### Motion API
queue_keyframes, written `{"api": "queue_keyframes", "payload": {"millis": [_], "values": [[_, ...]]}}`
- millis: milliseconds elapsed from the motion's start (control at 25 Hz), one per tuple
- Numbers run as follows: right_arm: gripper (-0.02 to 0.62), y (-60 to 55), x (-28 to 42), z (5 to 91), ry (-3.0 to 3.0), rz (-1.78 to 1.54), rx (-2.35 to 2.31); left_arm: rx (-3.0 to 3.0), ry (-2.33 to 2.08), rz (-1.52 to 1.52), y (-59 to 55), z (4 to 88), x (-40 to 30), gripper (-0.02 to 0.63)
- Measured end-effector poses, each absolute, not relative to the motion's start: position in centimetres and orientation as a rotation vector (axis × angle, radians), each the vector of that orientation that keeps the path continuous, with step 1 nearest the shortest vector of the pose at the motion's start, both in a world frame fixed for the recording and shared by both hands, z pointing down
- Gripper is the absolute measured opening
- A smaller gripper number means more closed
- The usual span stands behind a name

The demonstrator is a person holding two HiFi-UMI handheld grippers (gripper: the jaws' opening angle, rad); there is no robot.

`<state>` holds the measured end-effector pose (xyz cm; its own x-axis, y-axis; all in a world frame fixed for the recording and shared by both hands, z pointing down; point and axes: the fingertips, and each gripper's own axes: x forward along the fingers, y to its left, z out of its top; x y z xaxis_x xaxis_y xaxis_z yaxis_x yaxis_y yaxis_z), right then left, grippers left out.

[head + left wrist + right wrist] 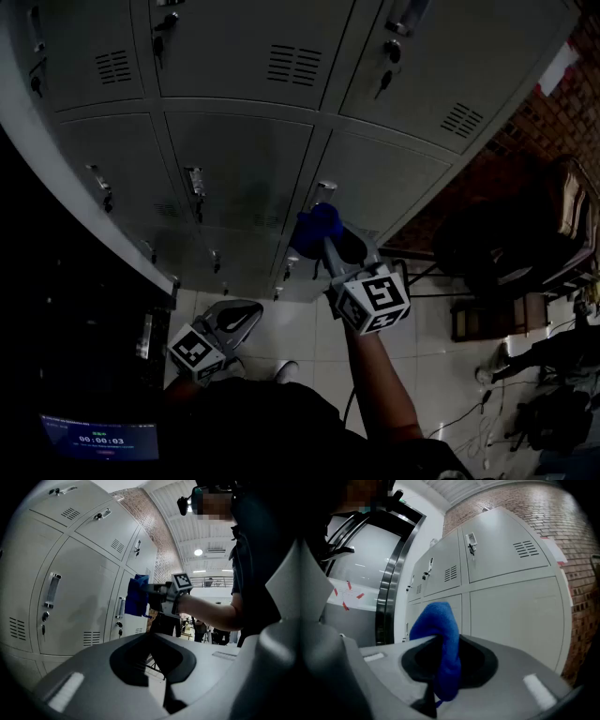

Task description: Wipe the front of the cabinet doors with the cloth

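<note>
My right gripper (325, 246) has its fingers clamped on the blue cloth (314, 225), raised to the cabinet doors (234, 169) for wiping, while my left gripper (242, 314) hangs low and clear, fingers together on nothing.

Small lit screen (100, 439), approx. 8 o'clock in head view, dark bkgd: timer digits read 00:00:03. Tiny green marks above the digits, too small to read.

The cloth (315, 228) sits between the jaws of the right gripper (322, 242), just before the cabinet doors (239, 169); the left gripper (244, 315) hangs lower left.
</note>
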<state>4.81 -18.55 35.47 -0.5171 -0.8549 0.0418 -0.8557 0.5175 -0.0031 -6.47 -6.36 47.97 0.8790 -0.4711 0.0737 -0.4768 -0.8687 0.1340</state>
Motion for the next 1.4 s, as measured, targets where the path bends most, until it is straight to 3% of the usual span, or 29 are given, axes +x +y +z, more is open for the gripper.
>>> {"api": "queue_keyframes", "payload": {"millis": [560,1400], "values": [[0.067,-27.0,6.9,26.9,-2.685,-0.121,1.683,2.87,-0.775,0.075,-7.0,47.9,-7.6,0.0],[0.067,-28.2,12.1,26.7,-2.617,-0.155,1.774,2.902,-0.707,0.077,-9.2,47.5,-4.7,0.0]]}}
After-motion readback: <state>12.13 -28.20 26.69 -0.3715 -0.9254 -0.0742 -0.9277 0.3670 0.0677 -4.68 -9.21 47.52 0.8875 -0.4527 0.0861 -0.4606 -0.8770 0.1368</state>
